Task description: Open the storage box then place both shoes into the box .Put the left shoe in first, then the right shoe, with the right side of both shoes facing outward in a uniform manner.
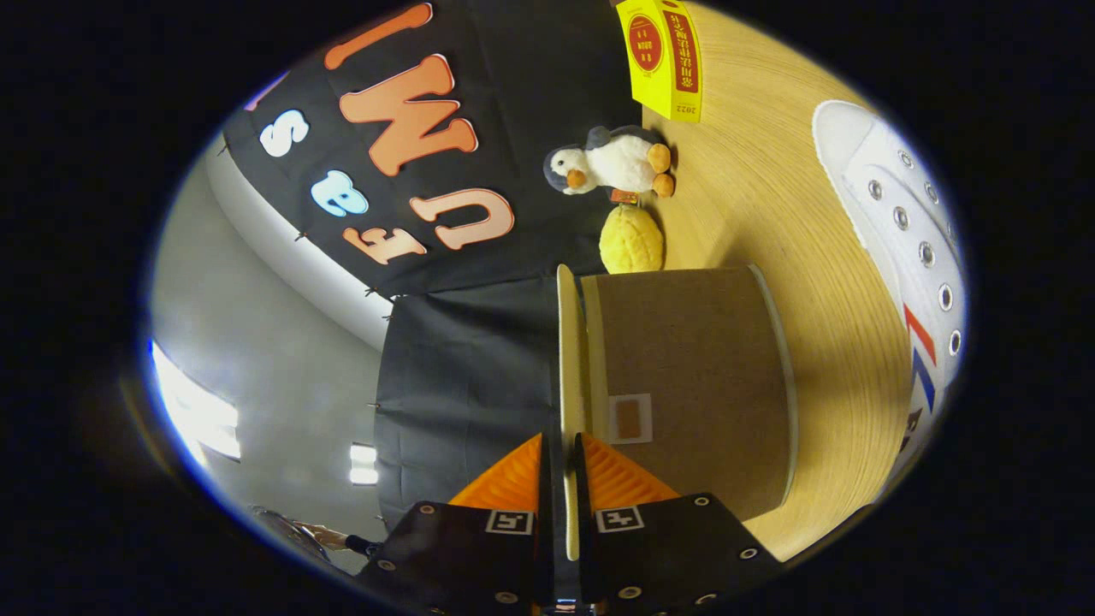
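The view is rolled on its side, so the wooden table (761,197) runs up the right. A brown storage box (693,376) stands on it just ahead of my fingers. Its thin cream lid (566,342) lies along the box's top, and the lid's near edge runs in between my two fingers. My gripper (560,445) is shut on that lid edge, both fingers pressing its faces. A white lace-up shoe (907,231) with metal eyelets and red and blue stripes lies on the table beyond the box's far side. Only part of it shows.
Behind the box a yellow bun-shaped toy (631,241) and a penguin plush (612,161) sit by the black cloth wall (462,376). A yellow carton (663,56) stands further along the table. A person's hand (329,536) shows low beside the gripper.
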Tool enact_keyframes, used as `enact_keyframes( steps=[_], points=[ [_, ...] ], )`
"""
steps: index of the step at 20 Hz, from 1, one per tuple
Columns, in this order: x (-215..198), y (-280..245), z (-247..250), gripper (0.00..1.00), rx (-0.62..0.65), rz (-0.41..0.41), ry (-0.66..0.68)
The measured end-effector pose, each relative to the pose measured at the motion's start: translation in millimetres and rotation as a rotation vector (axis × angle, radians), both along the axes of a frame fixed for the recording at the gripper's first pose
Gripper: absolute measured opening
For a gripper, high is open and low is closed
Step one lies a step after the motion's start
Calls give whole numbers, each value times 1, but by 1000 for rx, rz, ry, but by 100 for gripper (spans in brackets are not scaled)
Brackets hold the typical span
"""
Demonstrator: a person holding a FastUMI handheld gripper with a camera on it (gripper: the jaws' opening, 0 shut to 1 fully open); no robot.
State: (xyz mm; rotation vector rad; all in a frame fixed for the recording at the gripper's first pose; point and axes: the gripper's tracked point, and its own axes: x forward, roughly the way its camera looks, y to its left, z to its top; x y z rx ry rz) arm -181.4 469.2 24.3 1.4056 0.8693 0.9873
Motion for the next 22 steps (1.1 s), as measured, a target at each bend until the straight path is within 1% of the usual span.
enact_keyframes(
  steps=[2,3,4,5,6,7,11,14,16,19,22],
  points=[
    [-4,12,-17,9,-118,25,7],
    [-5,16,-11,9,-112,33,15],
    [-4,15,4,9,-107,16,4],
    [-3,16,19,5,-108,-9,-29],
    [-3,21,33,1,-118,-17,-65],
    [-5,26,50,1,-126,-14,-98],
    [-11,62,114,3,-180,-10,-211],
    [-16,104,145,5,-227,0,-275],
    [-20,134,155,5,-260,6,-303],
    [-26,180,157,5,-315,20,-319],
    [-37,224,154,8,-396,42,-381]
  ],
)
